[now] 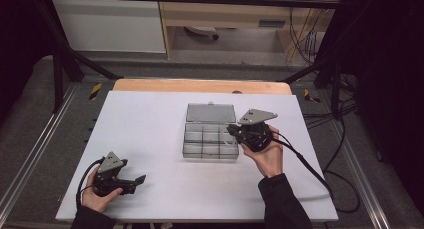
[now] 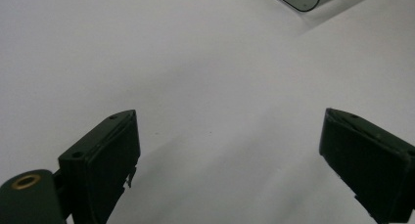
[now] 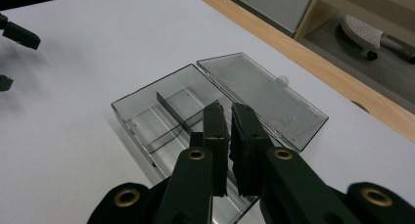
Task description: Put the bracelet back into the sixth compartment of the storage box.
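The left tongs (image 1: pixel 141 179) rest near the front edge of the white table (image 1: pixel 150 129), jaws wide with nothing between. Farther, the right tongs (image 3: pixel 229 123) are almost closed, just over the right end of the clear box (image 1: pixel 210 144), whose lid (image 1: pixel 210 112) lies open behind.

Even overhead light leaves the white counter (image 1: pixel 150 139) bright and the surrounding room dim. Soft shadows fall beneath the left tongs (image 2: pixel 227 150); the near tongs appear slightly out of focus. The clear box (image 3: pixel 195 111) shows faint glare.
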`<state>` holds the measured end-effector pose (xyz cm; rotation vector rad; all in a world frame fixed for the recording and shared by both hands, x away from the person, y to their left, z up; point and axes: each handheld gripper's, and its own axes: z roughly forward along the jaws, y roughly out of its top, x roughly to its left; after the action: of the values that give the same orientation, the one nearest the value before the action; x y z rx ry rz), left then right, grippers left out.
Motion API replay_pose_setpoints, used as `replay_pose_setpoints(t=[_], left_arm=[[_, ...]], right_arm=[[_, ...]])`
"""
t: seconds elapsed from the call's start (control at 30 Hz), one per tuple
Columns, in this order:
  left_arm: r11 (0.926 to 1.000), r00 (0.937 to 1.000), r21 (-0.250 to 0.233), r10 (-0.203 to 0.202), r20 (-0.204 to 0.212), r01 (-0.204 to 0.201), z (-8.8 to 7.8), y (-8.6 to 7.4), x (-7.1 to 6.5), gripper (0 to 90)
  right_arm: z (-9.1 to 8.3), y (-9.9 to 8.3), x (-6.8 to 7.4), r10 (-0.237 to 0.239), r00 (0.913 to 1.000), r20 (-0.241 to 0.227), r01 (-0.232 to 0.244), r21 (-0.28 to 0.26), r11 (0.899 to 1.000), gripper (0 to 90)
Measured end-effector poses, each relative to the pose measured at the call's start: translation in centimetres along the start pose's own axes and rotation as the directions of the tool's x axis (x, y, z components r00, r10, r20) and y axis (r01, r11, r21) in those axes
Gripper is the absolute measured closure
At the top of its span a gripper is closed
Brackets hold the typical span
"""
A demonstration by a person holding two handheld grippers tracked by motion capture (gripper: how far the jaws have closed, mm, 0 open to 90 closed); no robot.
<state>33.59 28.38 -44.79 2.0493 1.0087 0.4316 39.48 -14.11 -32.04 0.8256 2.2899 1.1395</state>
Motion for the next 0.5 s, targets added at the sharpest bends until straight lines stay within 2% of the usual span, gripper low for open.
replay_pose_setpoints(t=[0.5], left_arm=[[1.0000,1.0000,-0.001,0.000,-0.001,0.000,0.0,0.0,0.0,7.9]], right_arm=[[2.0,-0.7,-0.4,0.014,0.9998,0.011,-0.015,0.032,0.999,85.6]])
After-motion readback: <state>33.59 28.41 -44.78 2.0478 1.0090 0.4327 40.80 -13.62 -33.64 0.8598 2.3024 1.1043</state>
